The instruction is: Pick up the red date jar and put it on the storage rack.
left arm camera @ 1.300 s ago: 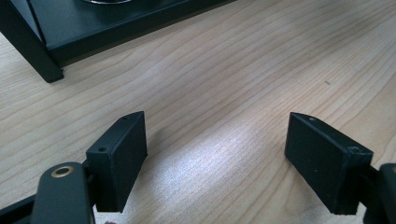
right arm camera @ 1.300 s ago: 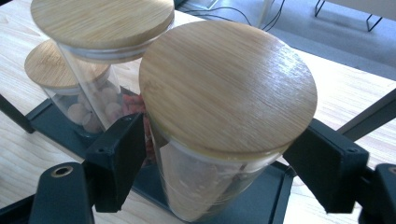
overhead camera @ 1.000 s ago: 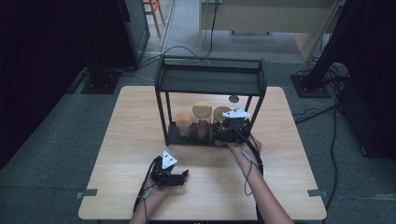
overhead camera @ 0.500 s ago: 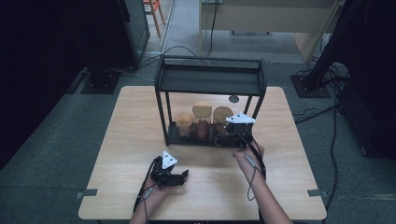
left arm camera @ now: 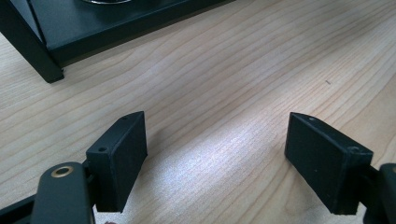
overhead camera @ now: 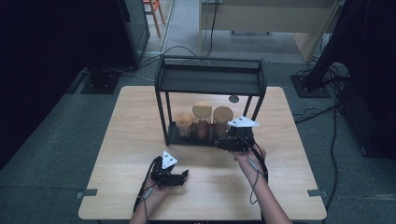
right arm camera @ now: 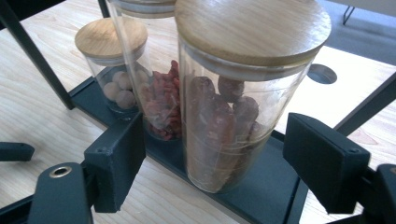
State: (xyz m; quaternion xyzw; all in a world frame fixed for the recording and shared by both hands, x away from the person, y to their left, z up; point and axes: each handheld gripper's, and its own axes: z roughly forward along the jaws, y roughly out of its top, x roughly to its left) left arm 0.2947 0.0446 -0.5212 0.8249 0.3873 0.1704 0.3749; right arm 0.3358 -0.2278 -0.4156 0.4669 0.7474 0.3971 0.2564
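Three glass jars with wooden lids stand in a row on the bottom shelf of a black metal rack [overhead camera: 210,79]. The right jar [right arm camera: 233,107] holds dark reddish-brown fruit, the middle jar [right arm camera: 161,102] red berries, the small left jar [right arm camera: 112,70] pale round balls. My right gripper [right arm camera: 215,163] is open just in front of the right jar [overhead camera: 222,116], its jaws apart from the glass. My left gripper [overhead camera: 180,176] rests low over the bare table near the front edge, open with nothing between its jaws [left arm camera: 215,158].
The wooden table [overhead camera: 130,126] carries the rack at its middle back. A round cable hole [overhead camera: 234,99] lies behind the rack. The rack's foot and shelf edge [left arm camera: 51,70] sit ahead of the left gripper. Cables and dark equipment stand on the floor around the table.
My right gripper has drawn back from the right jar toward the table's front and has come lower. The left gripper has stayed in place.
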